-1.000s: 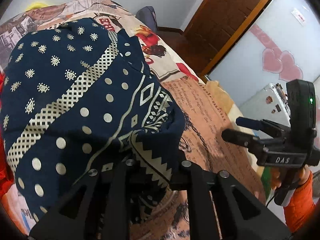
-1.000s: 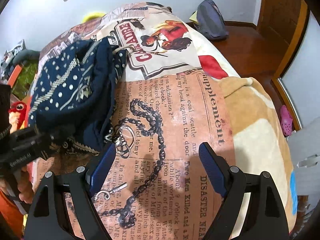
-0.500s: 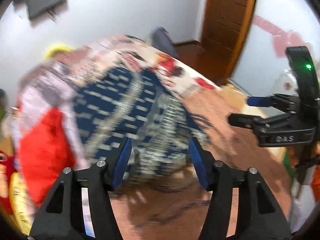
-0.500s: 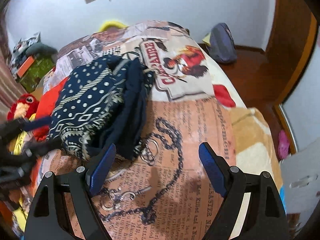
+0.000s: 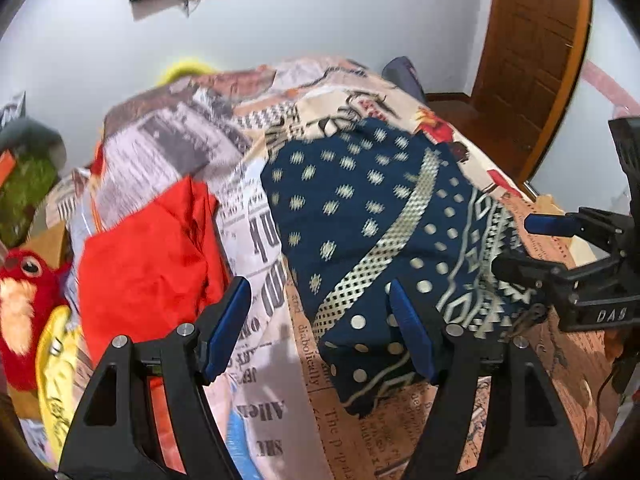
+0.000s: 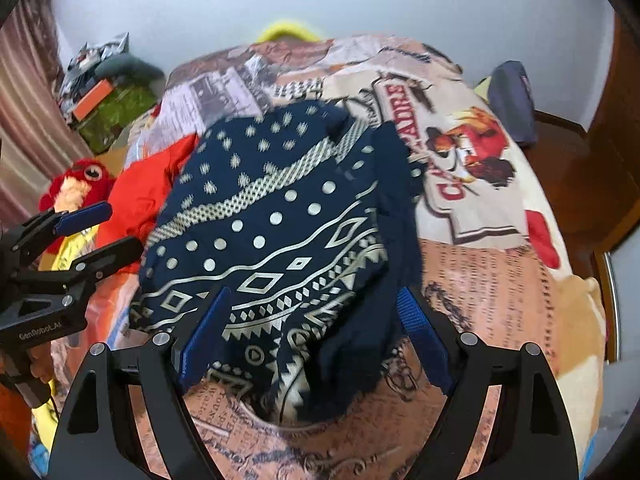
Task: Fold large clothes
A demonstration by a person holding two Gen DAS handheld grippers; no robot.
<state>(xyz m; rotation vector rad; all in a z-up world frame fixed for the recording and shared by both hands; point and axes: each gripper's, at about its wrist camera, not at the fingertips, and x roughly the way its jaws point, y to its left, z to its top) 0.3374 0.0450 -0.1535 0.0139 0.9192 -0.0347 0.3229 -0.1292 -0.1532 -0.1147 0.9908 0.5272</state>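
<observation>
On the bed (image 6: pixel 500 288), the navy patterned garment (image 6: pixel 280 216) lies folded, unheld.

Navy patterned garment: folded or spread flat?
Folded, roughly. The navy garment lies bunched in a compact, doubled-over heap on the bedspread, its edges uneven, neither gripper holding it.

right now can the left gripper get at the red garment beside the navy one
Probably yes: the left gripper, jaws opening with nothing between them, is beside the red garment, which lies uncovered left of the navy patterned garment.
</observation>
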